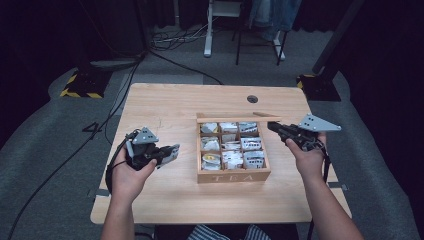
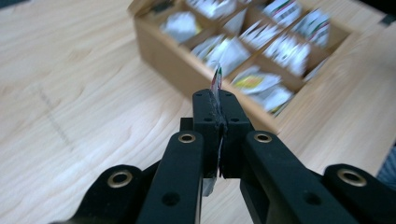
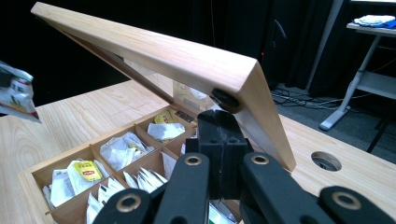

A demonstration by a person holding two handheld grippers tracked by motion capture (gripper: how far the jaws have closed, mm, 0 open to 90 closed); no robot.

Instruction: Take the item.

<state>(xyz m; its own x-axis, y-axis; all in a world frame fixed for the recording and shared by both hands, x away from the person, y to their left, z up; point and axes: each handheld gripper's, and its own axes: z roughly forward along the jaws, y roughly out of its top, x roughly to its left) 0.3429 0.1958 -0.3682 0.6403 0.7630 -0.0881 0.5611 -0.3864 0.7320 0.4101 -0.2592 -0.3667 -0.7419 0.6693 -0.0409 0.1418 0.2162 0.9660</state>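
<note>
Dark curtains and cables ring a pale wooden table [image 1: 165, 195] that fills the middle of the high view. At centre frame sits a wooden tea box [image 1: 233, 174] with nine compartments of sachets. The left gripper [image 1: 170, 152], at left centre, is clamped on a tea bag [image 2: 216, 81], edge-on between its jaws, just left of the box. The right gripper [image 1: 272, 126], at right centre, has its jaws closed tight and touches the corner of the raised lid [image 3: 154, 51].

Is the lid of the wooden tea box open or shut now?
Open. The lid stands raised above the tea box, its compartments of tea bags exposed, and the right gripper is under its front edge.
</note>
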